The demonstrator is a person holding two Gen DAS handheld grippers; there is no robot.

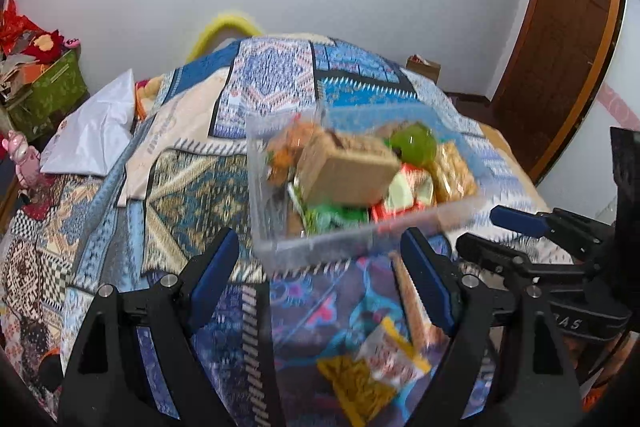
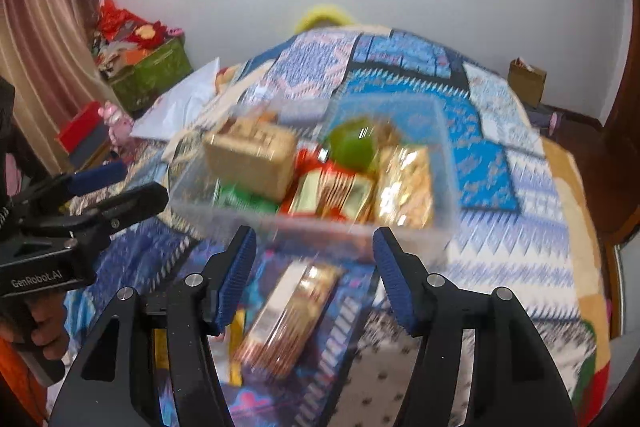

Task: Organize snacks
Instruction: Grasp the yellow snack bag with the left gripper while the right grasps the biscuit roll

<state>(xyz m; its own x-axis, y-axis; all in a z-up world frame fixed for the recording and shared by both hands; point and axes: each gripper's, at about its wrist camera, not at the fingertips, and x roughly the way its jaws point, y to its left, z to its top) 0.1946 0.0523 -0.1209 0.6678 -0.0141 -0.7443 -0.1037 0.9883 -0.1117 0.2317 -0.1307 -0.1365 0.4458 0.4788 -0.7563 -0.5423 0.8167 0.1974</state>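
Observation:
A clear plastic bin (image 1: 340,243) (image 2: 400,231) sits on the patterned bedspread, filled with snacks: a tan box (image 1: 352,171) (image 2: 252,159), a green cup (image 1: 414,147) (image 2: 354,147), gold and red packets (image 2: 404,183). My left gripper (image 1: 320,259) is open and empty just before the bin's near wall. My right gripper (image 2: 314,259) is open and empty over a long biscuit pack (image 2: 292,311) lying before the bin. A yellow packet (image 1: 360,383) and a white-yellow packet (image 1: 392,355) lie near the left gripper. The right gripper also shows at right in the left wrist view (image 1: 496,231).
The bed carries a blue patterned quilt (image 1: 276,75) and a white pillow (image 1: 96,135). A green storage box (image 2: 156,75) with clutter stands at left by the curtain. A brown door (image 1: 560,47) is at right. A paper bag (image 2: 526,79) stands by the wall.

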